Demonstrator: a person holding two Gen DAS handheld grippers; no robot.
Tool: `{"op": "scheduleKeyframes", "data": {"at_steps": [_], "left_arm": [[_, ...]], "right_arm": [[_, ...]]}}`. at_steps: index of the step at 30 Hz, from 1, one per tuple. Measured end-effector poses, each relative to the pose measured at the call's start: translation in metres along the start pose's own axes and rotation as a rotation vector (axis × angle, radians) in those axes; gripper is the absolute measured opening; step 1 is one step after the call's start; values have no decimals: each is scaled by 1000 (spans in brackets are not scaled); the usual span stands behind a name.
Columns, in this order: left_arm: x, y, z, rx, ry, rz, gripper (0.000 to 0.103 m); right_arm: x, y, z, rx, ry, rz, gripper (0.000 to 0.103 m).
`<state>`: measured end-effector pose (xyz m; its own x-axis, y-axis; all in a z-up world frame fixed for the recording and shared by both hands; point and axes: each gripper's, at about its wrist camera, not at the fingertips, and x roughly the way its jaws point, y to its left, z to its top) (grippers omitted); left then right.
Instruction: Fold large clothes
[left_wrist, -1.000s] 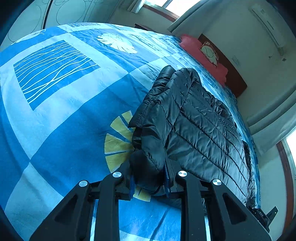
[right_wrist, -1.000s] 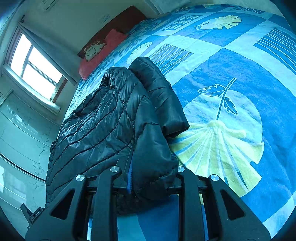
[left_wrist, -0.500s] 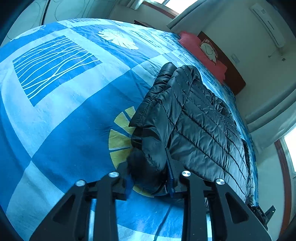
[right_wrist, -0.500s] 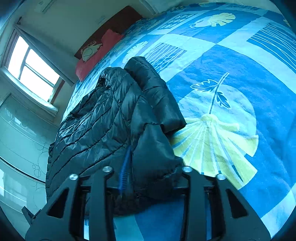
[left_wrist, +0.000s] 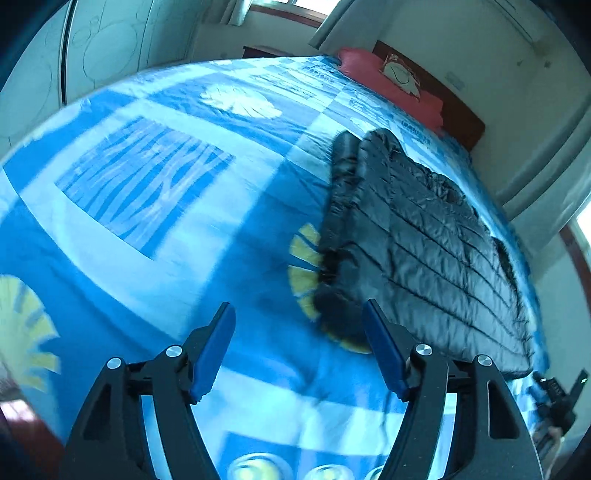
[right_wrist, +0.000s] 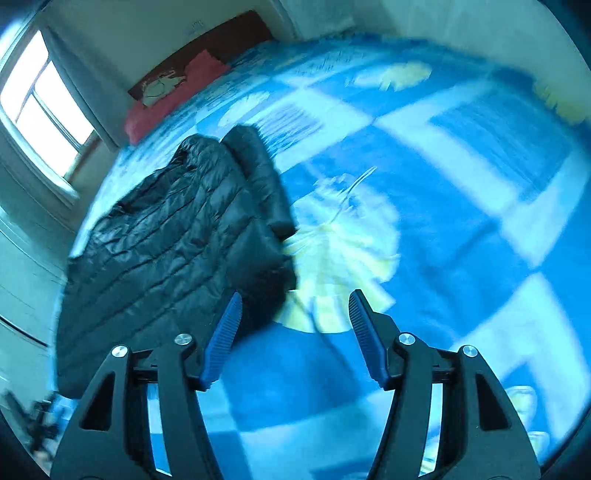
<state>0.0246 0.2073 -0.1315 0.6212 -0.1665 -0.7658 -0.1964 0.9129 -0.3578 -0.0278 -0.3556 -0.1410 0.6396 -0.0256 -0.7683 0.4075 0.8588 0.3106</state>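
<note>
A black quilted puffer jacket (left_wrist: 424, 243) lies flat on the blue patterned bedspread (left_wrist: 147, 229), folded lengthwise with a sleeve along its edge. It also shows in the right wrist view (right_wrist: 173, 236), at the left. My left gripper (left_wrist: 299, 314) is open and empty, held above the bed just left of the jacket's near corner. My right gripper (right_wrist: 293, 299) is open and empty, held above the bed just right of the jacket's near corner. Both views are blurred by motion.
A red pillow (left_wrist: 391, 81) lies at the head of the bed against a dark wooden headboard (left_wrist: 461, 122). A window (right_wrist: 40, 99) is beside the bed. The bedspread (right_wrist: 461, 240) stretches wide beside the jacket. A dark object (left_wrist: 561, 398) sits past the bed's edge.
Both grippers opened and let go of the jacket's near end, then pulled back and up. The jacket's end dropped flat onto the bed.
</note>
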Motion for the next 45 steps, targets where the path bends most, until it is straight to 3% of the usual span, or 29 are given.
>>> {"op": "scheduleKeyframes", "data": {"at_steps": [1,2,6,11,15,19,23,28,40,45], "left_arm": [[-4,5,4,3,-1,1,70],[-6,9,9,0,0,-5,70],[-6,15,34,14,1,-22,73],[16,0,66,79,29,-32,74],[34,-10,82,92,53,-49,74],[49,-16,92,105,68,-39,74],[60,-24,99,138,91,-46,74],[78,-36,110,182,125,-33,74],[120,-63,123,244,227,-24,74],[118,-70,121,272,212,-20,74]], "right_arm": [[-6,6,1,-29,-11,-16,36],[-9,15,4,-53,-12,-10,30],[2,59,12,-109,21,105,29],[41,154,25,-228,86,239,29],[68,219,40,-308,86,252,29],[99,256,40,-347,129,246,29],[130,268,24,-383,191,187,30],[136,273,8,-442,162,130,30],[143,279,-3,-467,142,98,30],[142,282,-9,-483,128,85,30]]}}
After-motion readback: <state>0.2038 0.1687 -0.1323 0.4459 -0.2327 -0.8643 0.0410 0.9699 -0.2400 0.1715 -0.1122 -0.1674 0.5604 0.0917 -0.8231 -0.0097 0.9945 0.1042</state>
